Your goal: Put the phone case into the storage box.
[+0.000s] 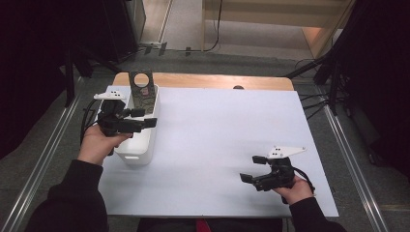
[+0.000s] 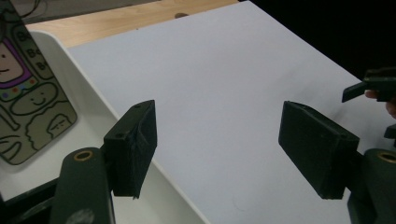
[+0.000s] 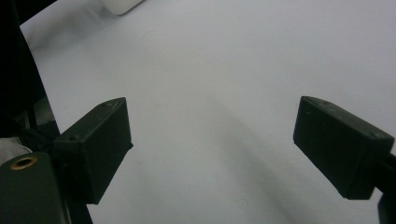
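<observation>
Two grippers are empty, jaws wide apart. The left gripper [image 1: 145, 117] hangs over the rim of the white bin [image 1: 145, 150] at the worktop's far-left corner, where a printed card [image 2: 28, 93] stands inside, not yet gripped. The right gripper [image 1: 254, 168] waits near the front-right corner. Judged: pickup remains.

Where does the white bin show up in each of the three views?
High view: white bin at the table's left edge, under the left gripper.
Left gripper view: bin rim along the left side.
Right gripper view: a corner at top left.
Shared landmark: white table sheet.
</observation>
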`<state>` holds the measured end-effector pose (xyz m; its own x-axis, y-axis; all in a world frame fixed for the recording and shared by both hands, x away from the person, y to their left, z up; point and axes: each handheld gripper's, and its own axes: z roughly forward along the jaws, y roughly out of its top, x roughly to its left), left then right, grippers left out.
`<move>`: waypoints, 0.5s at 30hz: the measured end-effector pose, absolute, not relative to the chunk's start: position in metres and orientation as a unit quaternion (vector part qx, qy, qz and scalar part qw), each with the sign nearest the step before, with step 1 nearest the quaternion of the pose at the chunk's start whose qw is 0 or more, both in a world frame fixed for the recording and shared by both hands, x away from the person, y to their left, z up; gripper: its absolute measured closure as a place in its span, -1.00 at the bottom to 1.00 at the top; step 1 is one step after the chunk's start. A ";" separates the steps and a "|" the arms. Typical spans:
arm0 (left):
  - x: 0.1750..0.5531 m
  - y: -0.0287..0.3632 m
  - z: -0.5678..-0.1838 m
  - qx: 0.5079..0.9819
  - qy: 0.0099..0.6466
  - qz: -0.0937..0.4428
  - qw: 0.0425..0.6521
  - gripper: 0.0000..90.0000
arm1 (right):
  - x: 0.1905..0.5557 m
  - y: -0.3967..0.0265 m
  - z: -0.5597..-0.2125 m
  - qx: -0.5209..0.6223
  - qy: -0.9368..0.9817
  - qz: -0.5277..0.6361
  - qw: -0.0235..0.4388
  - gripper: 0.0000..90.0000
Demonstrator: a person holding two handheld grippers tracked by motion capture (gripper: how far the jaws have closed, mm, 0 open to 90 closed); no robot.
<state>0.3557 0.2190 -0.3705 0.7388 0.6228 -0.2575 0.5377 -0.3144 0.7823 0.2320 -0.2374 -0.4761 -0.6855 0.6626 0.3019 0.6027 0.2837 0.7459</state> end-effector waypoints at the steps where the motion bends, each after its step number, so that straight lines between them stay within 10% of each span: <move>1: 0.355 0.218 -0.371 0.810 0.357 0.044 0.463 -0.38 | 0.232 -0.238 -0.476 0.394 0.800 0.450 0.035 -0.77; 15: 0.336 0.214 -0.380 0.817 0.336 0.045 0.467 -0.38 | 0.232 -0.239 -0.476 0.395 0.800 0.450 0.033 -0.77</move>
<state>0.3357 0.2138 -0.3803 0.7696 0.5916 -0.2402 0.5070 -0.3375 0.7931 0.2321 -0.2388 -0.4764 -0.6852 0.6627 0.3022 0.6029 0.2833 0.7458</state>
